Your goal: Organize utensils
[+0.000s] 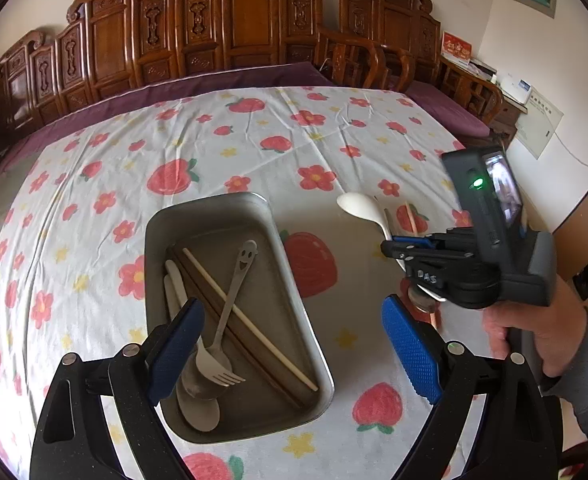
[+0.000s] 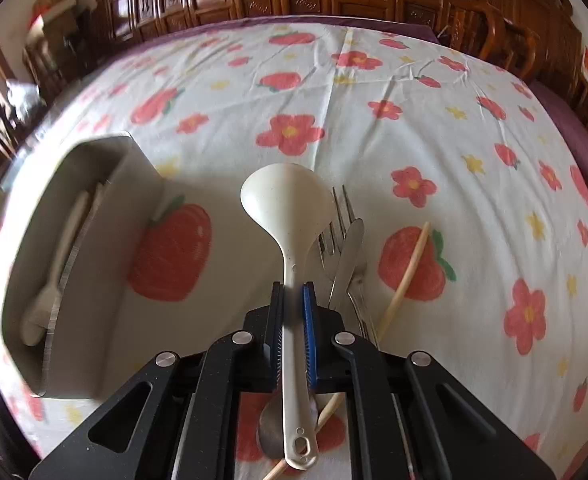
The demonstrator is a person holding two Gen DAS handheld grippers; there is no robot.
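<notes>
A grey metal tray point(image 1: 294, 280) on the strawberry cloth holds a smiley-handled fork point(image 1: 230, 312), chopsticks point(image 1: 250, 320), spoons point(image 1: 198, 396) and white utensils point(image 1: 174, 280). My left gripper point(image 1: 294, 356) is open and empty, just above the tray's near end. My right gripper point(image 2: 293, 312) is shut on the handle of a white ladle-shaped spoon point(image 2: 286, 208), held above the cloth to the right of the tray point(image 2: 106, 240); it also shows in the left wrist view point(image 1: 404, 258) with the spoon point(image 1: 360, 206). Under it lie a fork point(image 2: 334, 232), a knife point(image 2: 350, 252) and a chopstick point(image 2: 410, 268).
The table is covered by a white cloth with strawberries and flowers point(image 2: 414, 120). Carved wooden chairs point(image 1: 230, 32) line the far edge. A metal spoon point(image 2: 270, 428) lies on the cloth beneath the right gripper's body.
</notes>
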